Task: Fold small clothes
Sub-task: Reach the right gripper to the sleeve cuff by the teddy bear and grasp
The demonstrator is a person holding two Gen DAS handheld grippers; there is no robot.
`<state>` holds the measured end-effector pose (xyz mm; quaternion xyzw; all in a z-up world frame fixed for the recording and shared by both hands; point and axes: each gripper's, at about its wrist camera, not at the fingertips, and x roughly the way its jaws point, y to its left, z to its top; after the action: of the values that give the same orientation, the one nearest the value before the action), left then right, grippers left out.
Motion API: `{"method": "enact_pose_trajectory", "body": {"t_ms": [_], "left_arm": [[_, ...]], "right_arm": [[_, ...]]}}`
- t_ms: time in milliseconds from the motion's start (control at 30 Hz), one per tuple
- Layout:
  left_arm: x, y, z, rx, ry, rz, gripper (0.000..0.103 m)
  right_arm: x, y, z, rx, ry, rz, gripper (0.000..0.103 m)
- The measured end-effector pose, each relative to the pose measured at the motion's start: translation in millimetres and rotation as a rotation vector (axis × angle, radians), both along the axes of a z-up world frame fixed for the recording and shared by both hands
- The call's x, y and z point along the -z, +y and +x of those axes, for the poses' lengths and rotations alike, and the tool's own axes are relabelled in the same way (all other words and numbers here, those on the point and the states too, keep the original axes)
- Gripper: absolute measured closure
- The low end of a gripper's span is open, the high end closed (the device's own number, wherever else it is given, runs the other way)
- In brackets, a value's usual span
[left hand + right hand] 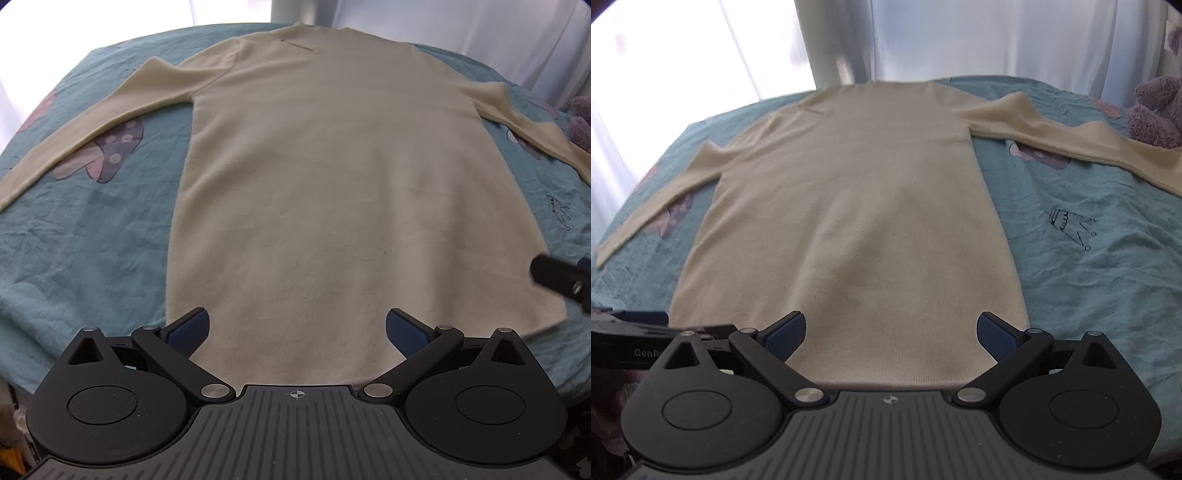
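Here, cream sweater (332,184) flat on teal bedsheet (92,240), sleeves out at 9 & 3; left gripper (297,332) & right gripper (891,334) fingers spread, empty, at hem, 6 o'clock.

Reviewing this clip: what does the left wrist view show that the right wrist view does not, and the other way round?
Only the left wrist view shows the butterfly print on the bedsheet and a dark seam line near the sweater's collar. Only the right wrist view shows the crown doodle clearly and most of the purple plush toy. Both show the cream sweater lying flat with sleeves spread on the teal bedsheet, hem nearest, and both the left gripper and the right gripper open above the hem.
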<state>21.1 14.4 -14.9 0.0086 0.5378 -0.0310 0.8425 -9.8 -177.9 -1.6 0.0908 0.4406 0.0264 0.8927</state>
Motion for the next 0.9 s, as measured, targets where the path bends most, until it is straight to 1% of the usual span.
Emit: {"method": "enact_pose_trajectory", "body": {"t_ms": [33,100,167,200,233,333,367,467,533,600,633,700,767,833,867,900], "left_arm": [[0.0,0.5,1.6,0.001,0.000,-0.008,0.000],[-0.5,2.1,5.3,0.001,-0.003,-0.033,0.000],[-0.6,3.7,10.4,-0.010,-0.006,-0.058,0.000],[-0.7,4.3,13.6,-0.017,-0.007,-0.069,0.000],[-0.5,5.0,16.6,-0.025,-0.008,-0.078,0.000],[0.5,5.2,28.4,-0.053,-0.012,-0.102,0.000],[0.4,5.5,32.3,-0.064,-0.015,-0.110,0.000],[-0.6,7.4,45.9,-0.110,-0.022,-0.128,0.000],[-0.3,8.3,56.2,-0.136,-0.010,-0.146,0.000],[0.6,9.3,65.1,-0.159,0.006,-0.171,0.000],[0.8,9.9,68.1,-0.169,0.005,-0.179,0.000],[0.9,10.3,72.4,-0.189,0.003,-0.177,0.000],[1.9,13.1,76.3,-0.217,0.005,-0.176,0.000],[3.3,16.2,78.3,-0.245,0.006,-0.181,0.000],[3.6,18.3,79.0,-0.255,0.006,-0.187,0.000],[4.1,19.4,79.6,-0.263,0.006,-0.187,0.000]], "right_arm": [[-2.3,-8.6,-0.3,0.016,-0.050,0.030,0.004],[-6.7,-34.9,-1.7,0.070,-0.188,0.092,0.004],[-7.0,-61.6,-1.5,0.120,-0.306,0.129,0.004],[-6.1,-75.9,2.1,0.153,-0.327,0.133,0.004],[-4.9,-92.2,8.9,0.201,-0.316,0.129,0.004],[2.4,-142.6,31.4,0.379,-0.222,0.139,0.004],[6.9,-163.7,34.8,0.441,-0.232,0.159,0.004],[17.9,-222.6,38.2,0.599,-0.314,0.244,0.004],[29.4,-267.1,43.0,0.677,-0.344,0.346,0.012],[43.5,-305.3,49.5,0.761,-0.356,0.435,0.035],[49.8,-318.7,53.5,0.797,-0.352,0.460,0.039],[63.2,-347.1,64.4,0.866,-0.348,0.501,0.055],[75.2,-363.2,75.7,0.925,-0.324,0.517,0.060],[84.2,-372.6,84.8,0.981,-0.282,0.525,0.061],[88.5,-376.1,88.1,0.996,-0.277,0.533,0.063],[92.4,-380.0,90.7,1.007,-0.297,0.535,0.063]]}}
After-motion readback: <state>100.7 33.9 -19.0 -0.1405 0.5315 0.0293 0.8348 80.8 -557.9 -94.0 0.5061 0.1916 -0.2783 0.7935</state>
